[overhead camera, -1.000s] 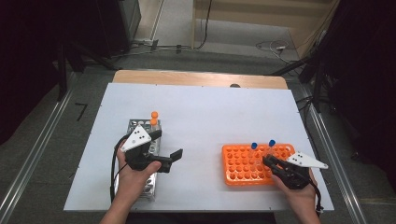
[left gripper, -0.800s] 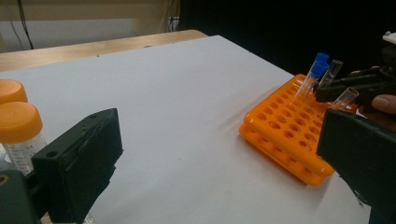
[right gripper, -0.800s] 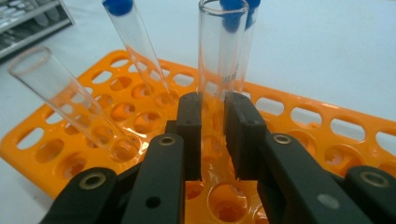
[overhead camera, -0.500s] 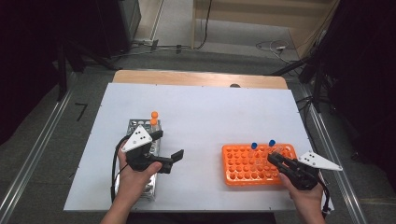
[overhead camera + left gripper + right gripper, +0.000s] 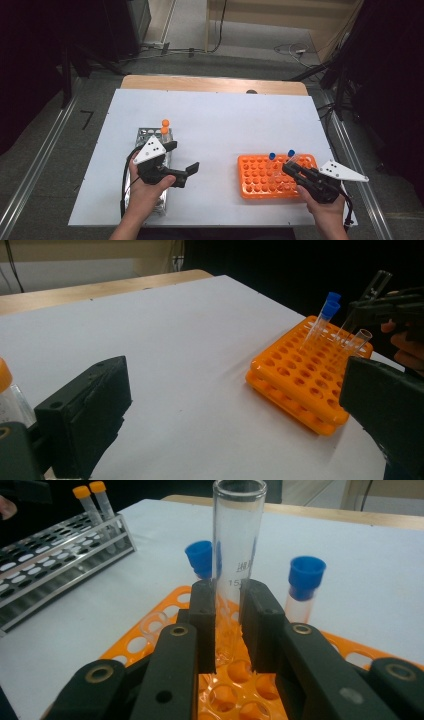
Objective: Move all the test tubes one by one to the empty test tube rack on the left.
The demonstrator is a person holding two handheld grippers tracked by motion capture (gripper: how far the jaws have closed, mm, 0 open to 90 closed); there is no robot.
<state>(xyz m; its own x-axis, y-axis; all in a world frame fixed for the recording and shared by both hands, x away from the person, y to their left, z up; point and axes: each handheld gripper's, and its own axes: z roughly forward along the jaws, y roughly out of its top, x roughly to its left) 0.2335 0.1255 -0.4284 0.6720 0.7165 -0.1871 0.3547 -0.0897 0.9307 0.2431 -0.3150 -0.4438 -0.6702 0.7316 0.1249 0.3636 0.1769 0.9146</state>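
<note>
The right gripper (image 5: 227, 625) is closed on an open glass tube (image 5: 237, 535), and its two jaws press the tube from both sides near the lower half. The tube stands almost upright, with its long axis rising from the jaws and its open mouth on top. Its bottom end hangs just above the holes of the orange rack (image 5: 250, 167), near the right end of that rack. Two tubes with blue caps (image 5: 272, 156) stand in the rack just behind it. The left gripper (image 5: 182, 172) has its jaws wide apart and holds nothing. It stays beside the metal rack (image 5: 142, 132) on the left side of the table (image 5: 225, 115), where two tubes with orange caps (image 5: 164, 126) stand at the far end. The held tube is well apart from the metal rack, so the right hand is clearly the nearer one. If the tube should go to the metal rack, it probably must travel to the left across the table while it stays upright.
</note>
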